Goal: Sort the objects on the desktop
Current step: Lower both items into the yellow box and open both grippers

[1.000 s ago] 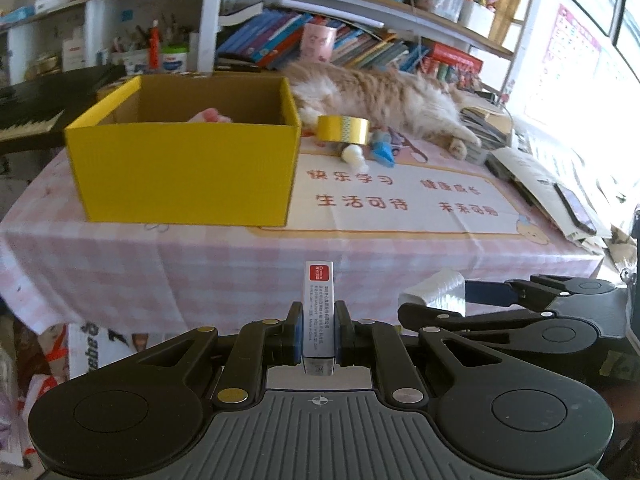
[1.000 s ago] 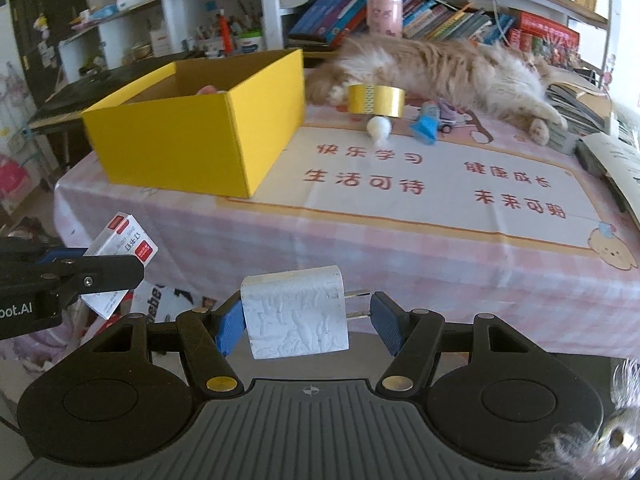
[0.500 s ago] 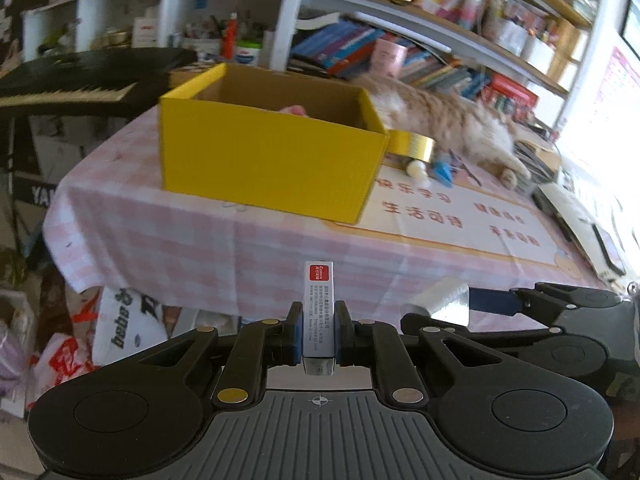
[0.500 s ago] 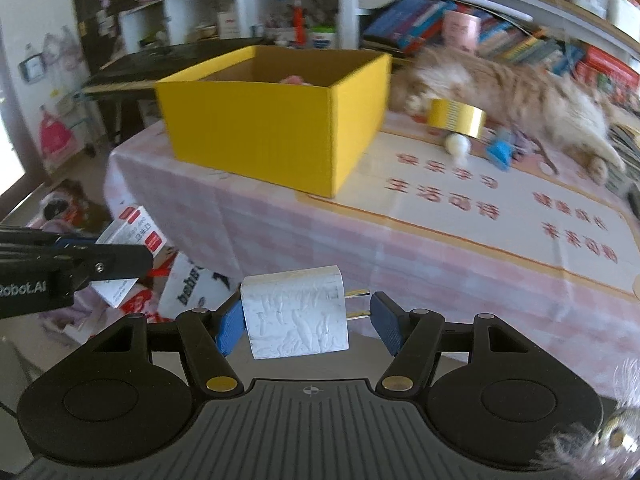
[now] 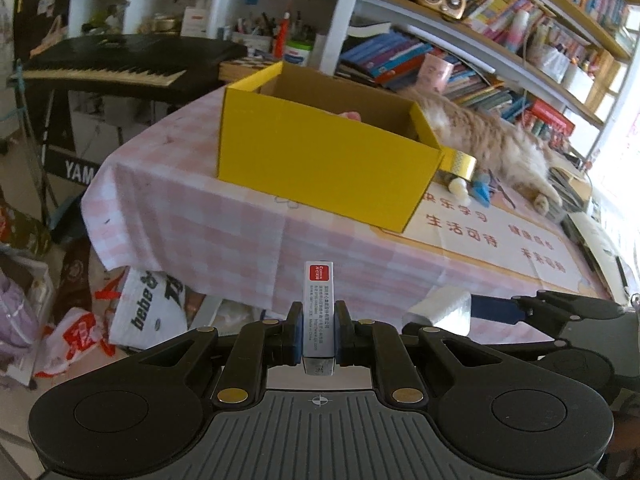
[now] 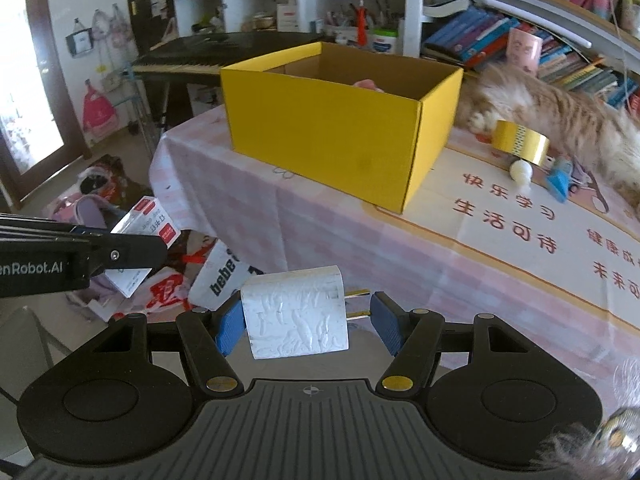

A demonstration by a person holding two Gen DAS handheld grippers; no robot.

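Yellow box [image 5: 328, 168] now nearer, white charger [image 6: 295, 312] (embossed), upright

Most of the yellow box's [image 5: 320, 160] inside is screened by its near wall; only the top of a pink object [image 6: 366, 85] is seen above the rim, and what it is cannot be told. The tape roll [image 5: 458, 164] is partly hidden behind the box corner in the left wrist view. The cat [image 6: 560, 120] is cut off by the right edge and blurred. The print on the small carton [image 5: 318, 308] is too fine to be read. The charger's [image 5: 438, 312] prongs are hidden in the left wrist view.
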